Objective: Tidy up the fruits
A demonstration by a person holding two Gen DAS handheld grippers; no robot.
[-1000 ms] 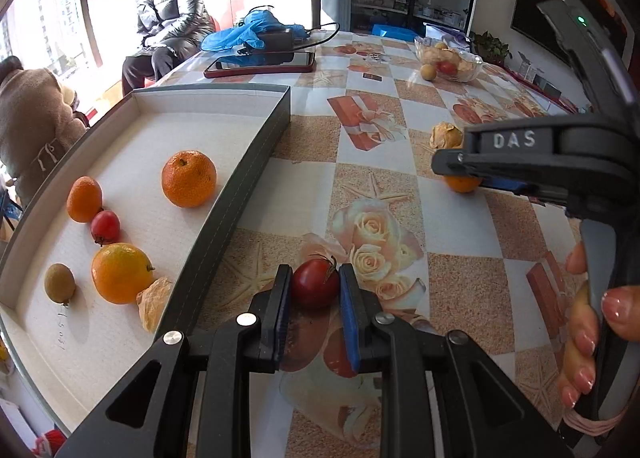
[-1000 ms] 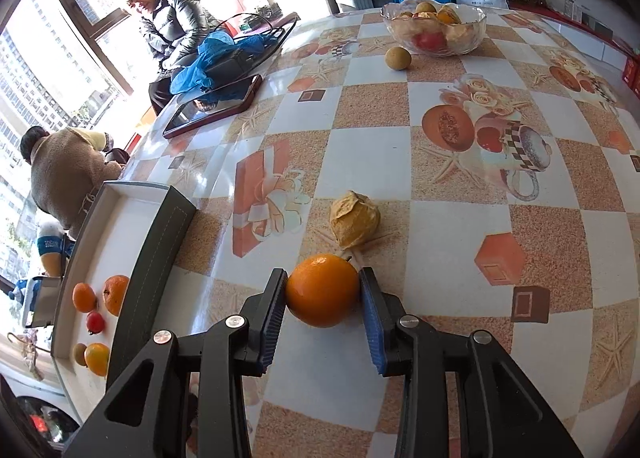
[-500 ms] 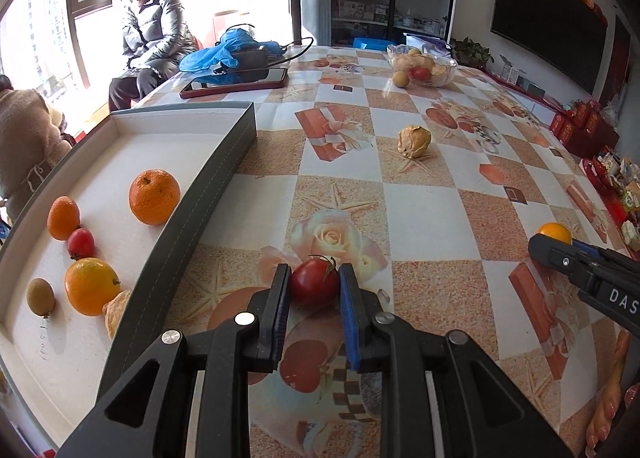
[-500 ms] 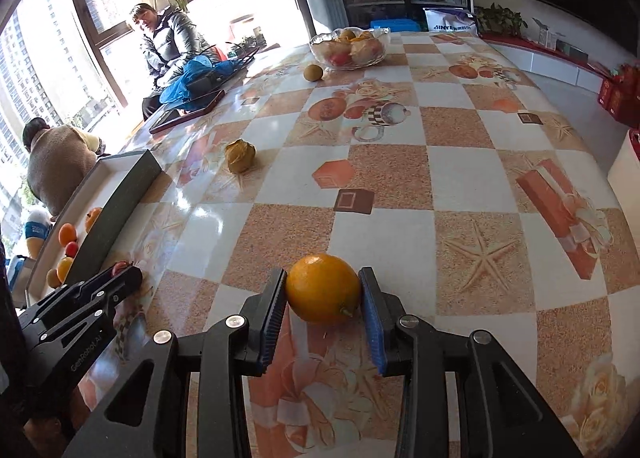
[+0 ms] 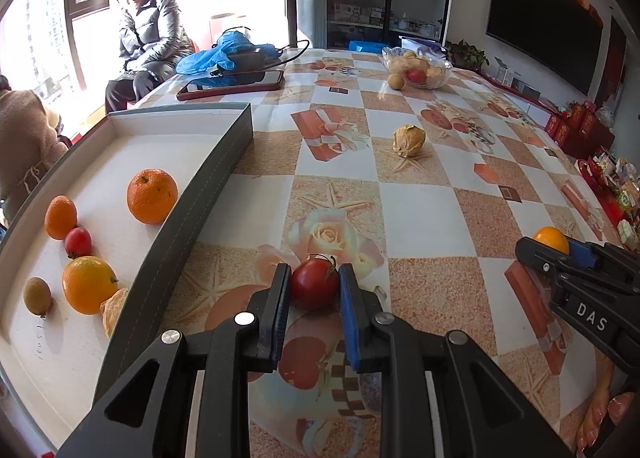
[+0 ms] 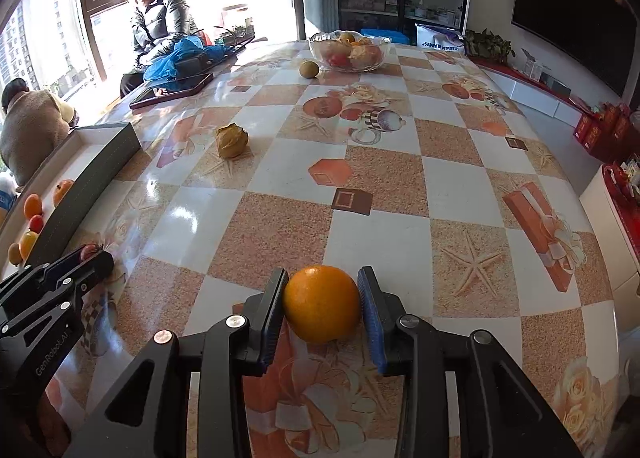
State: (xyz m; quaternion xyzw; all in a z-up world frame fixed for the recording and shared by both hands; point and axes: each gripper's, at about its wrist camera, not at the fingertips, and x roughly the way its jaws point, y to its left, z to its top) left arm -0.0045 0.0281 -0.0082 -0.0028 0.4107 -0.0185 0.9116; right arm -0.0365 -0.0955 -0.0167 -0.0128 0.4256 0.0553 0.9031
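Observation:
My left gripper [image 5: 314, 290] is shut on a small red tomato [image 5: 314, 288], held just above the patterned tablecloth beside the tray's dark wall. My right gripper [image 6: 322, 304] is shut on an orange [image 6: 322, 302] and shows at the right edge of the left wrist view as the right gripper [image 5: 546, 248]. The white tray [image 5: 208, 173] on the left holds several fruits: a large orange [image 5: 152, 195], a small orange [image 5: 60, 216], a red tomato [image 5: 78, 242], an orange [image 5: 89, 284], a kiwi [image 5: 37, 296] and a peeled piece [image 5: 114, 310].
A papery husked fruit [image 5: 409, 140] lies mid-table. A glass bowl [image 5: 418, 67] of fruit stands at the far end with a loose round fruit [image 5: 395, 81] beside it. A tablet [image 5: 232, 83] and blue cloth [image 5: 224, 53] lie far left. Two people [image 5: 150, 37] sit by the window.
My right gripper carried the orange away from the husked fruit, toward the table's near right side. The left gripper kept the tomato almost in place, turning slightly.

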